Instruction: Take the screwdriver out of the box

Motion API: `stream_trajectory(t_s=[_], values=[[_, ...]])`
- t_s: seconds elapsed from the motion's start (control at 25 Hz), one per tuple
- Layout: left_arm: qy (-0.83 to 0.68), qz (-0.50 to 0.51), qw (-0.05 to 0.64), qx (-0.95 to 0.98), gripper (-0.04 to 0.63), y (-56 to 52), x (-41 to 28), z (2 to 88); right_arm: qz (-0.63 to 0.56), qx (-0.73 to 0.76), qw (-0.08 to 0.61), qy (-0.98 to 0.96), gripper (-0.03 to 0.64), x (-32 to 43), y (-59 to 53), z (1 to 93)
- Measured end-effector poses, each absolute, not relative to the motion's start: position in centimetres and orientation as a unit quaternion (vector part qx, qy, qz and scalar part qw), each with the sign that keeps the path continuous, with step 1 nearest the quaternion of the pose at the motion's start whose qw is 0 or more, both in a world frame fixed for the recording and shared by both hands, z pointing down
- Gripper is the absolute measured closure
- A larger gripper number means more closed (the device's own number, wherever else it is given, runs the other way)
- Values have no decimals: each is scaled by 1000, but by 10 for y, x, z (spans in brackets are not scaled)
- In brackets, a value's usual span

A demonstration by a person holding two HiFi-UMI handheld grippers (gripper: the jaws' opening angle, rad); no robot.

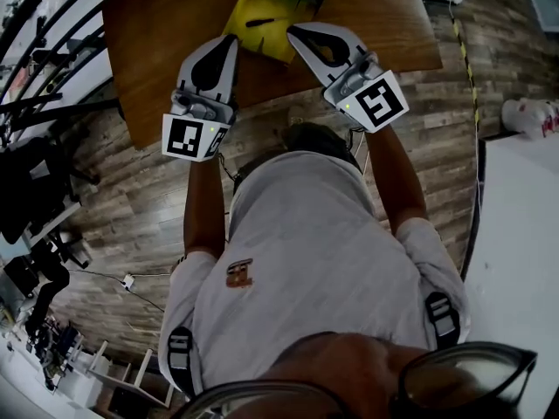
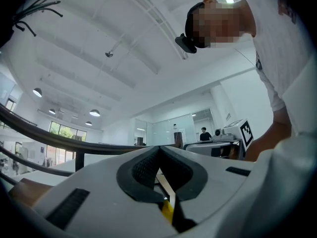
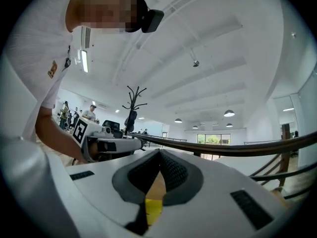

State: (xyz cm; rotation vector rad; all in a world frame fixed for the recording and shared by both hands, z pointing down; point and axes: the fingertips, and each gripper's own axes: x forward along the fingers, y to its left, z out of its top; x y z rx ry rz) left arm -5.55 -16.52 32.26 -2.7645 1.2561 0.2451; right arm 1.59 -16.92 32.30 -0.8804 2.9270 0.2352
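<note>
Screwdriver [image 1: 259, 22]: a dark slim shape lying in the yellow box [image 1: 262, 44] on the brown wooden table [image 1: 166, 51]. Left gripper [image 1: 233, 42] and right gripper [image 1: 293, 31] are at the box's two sides, both with jaws closed together and empty. The floor [image 1: 131, 216] is planked, and round lamps [image 3: 229, 113] hang from the white ceiling.

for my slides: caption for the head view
Both shut, the left gripper and right gripper point at a yellow box on a wooden table.
</note>
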Motion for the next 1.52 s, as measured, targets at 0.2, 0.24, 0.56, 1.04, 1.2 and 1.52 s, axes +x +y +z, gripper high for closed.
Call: stream_trajectory(t_s=[0.2, 0.24, 0.56, 1.04, 1.2, 1.52], values=[[433, 71, 50, -897, 577, -205, -36, 327, 95, -251, 17, 963, 584, 29, -210, 329], [437, 70, 50, -895, 577, -212, -33, 327, 97, -244, 14, 965, 584, 32, -218, 330], [449, 55, 49, -891, 577, -248, -26, 334, 116, -202, -44, 971, 584, 34, -260, 350], [421, 17, 41, -906, 577, -283, -37, 359, 94, -193, -143, 966, 584, 3, -287, 385], [413, 7, 36, -910, 577, -285, -33, 370, 94, -179, -184, 962, 584, 0, -290, 404], [413, -7, 17, -911, 577, -299, -52, 391, 103, -136, -263, 950, 583, -27, -299, 441]])
